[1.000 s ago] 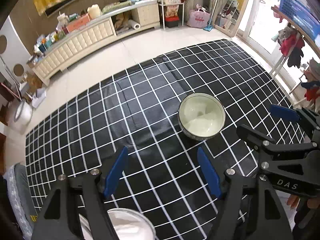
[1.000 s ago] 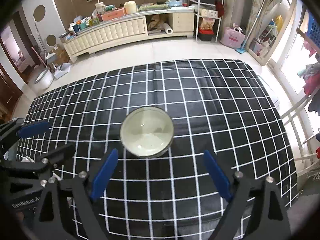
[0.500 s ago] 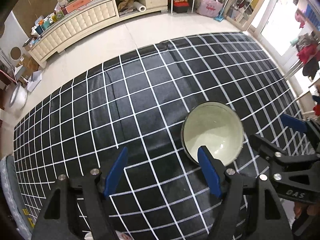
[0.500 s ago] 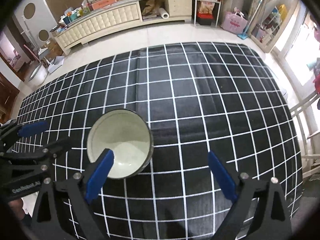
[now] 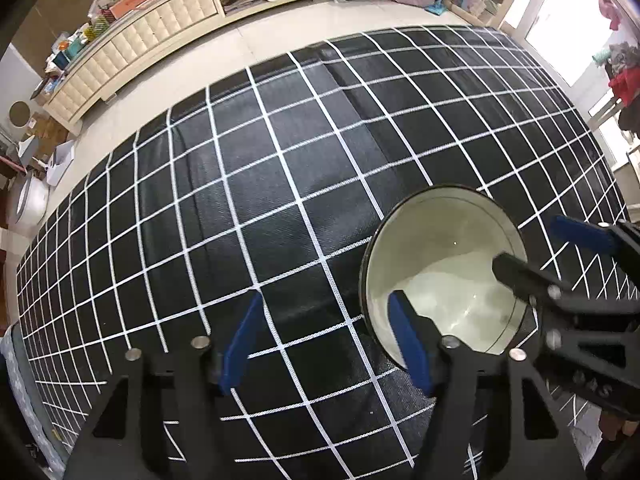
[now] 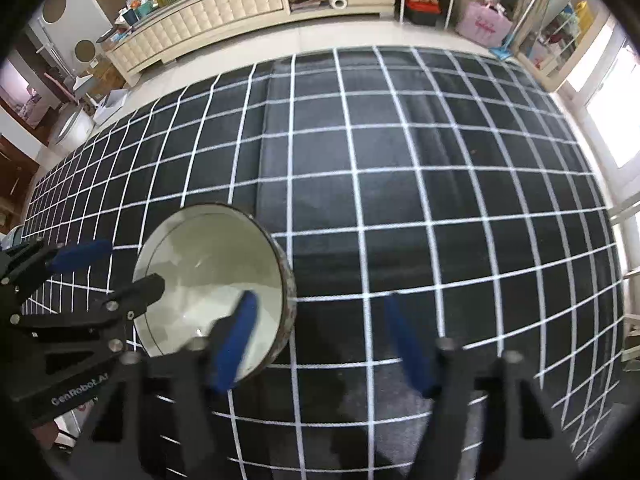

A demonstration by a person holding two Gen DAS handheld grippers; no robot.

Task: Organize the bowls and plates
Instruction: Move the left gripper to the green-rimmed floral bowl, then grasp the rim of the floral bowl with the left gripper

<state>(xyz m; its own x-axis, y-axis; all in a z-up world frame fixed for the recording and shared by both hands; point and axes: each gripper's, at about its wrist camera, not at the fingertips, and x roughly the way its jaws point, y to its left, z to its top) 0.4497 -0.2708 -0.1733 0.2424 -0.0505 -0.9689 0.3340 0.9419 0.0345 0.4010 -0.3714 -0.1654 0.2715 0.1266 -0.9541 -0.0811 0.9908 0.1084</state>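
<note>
A pale green bowl (image 5: 444, 272) with a dark patterned outside (image 6: 208, 280) stands on the black cloth with a white grid (image 5: 280, 200). My left gripper (image 5: 326, 340) points steeply down at the bowl's left side. One blue finger (image 5: 408, 340) is inside the bowl and the other is outside, and the jaws are closing with the rim between them, not pressing. My right gripper (image 6: 320, 340) straddles the bowl's right wall the same way, one finger (image 6: 236, 340) inside and its jaws closing. Neither pad touches the wall.
The gridded cloth (image 6: 400, 200) covers the whole surface, and its far edge drops to a tiled floor. A cream cabinet (image 5: 160, 40) with clutter on top stands beyond. A pink bag (image 6: 484, 24) and racks are at the back right.
Both grippers have come down onto the bowl, which now looks much larger. Their jaws have narrowed, and one finger of each now sits inside the bowl. The white dish seen earlier has left view.
</note>
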